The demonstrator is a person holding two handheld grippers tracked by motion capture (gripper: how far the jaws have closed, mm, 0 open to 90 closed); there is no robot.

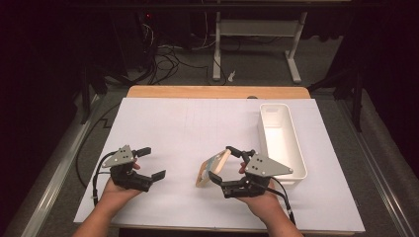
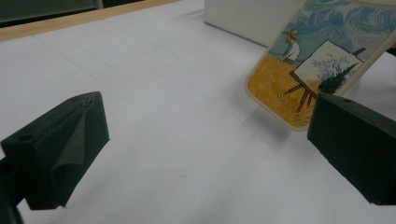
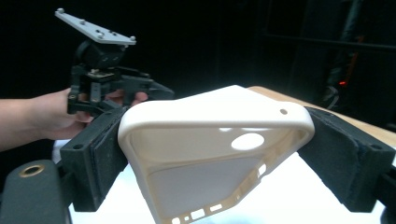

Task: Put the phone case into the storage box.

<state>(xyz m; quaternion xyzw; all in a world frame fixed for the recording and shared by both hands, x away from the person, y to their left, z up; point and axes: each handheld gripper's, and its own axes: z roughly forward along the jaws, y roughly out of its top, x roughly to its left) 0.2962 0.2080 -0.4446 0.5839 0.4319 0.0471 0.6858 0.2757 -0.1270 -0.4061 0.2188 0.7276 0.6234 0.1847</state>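
My right tool [image 1: 223, 165] is pinching a phone case [image 1: 213, 169] by its two long edges, one jaw pressed to each side. In the right gripper view the case [image 3: 205, 154] sits squarely between my black pads, its cream inner side facing the camera, with the round camera hole near the top right and small port slots along the bottom edge. It is lifted off the white sheet [image 1: 188, 133] that covers the bench [image 1: 217, 92] and tilted, its lower end lowest.

From the high view the case is front and centre-right on the sheet, just left of the long white bin [image 1: 283, 148], which lies along the right side of the sheet. Case and bin are near each other but apart.

My left tool [image 1: 149, 163] is spread, with nothing between its jaws. It hovers at the front left of the sheet, well apart from the case, jaws pointing right toward it. In the left gripper view I see the printed back of the case [image 2: 322, 60]: a painter in a straw hat at an easel in a yellow field under a swirling blue sky. The bin [image 2: 243, 21] stands behind it.

In the right gripper view the left tool [image 3: 140, 88] shows beyond the case, held in a hand [image 3: 51, 114].
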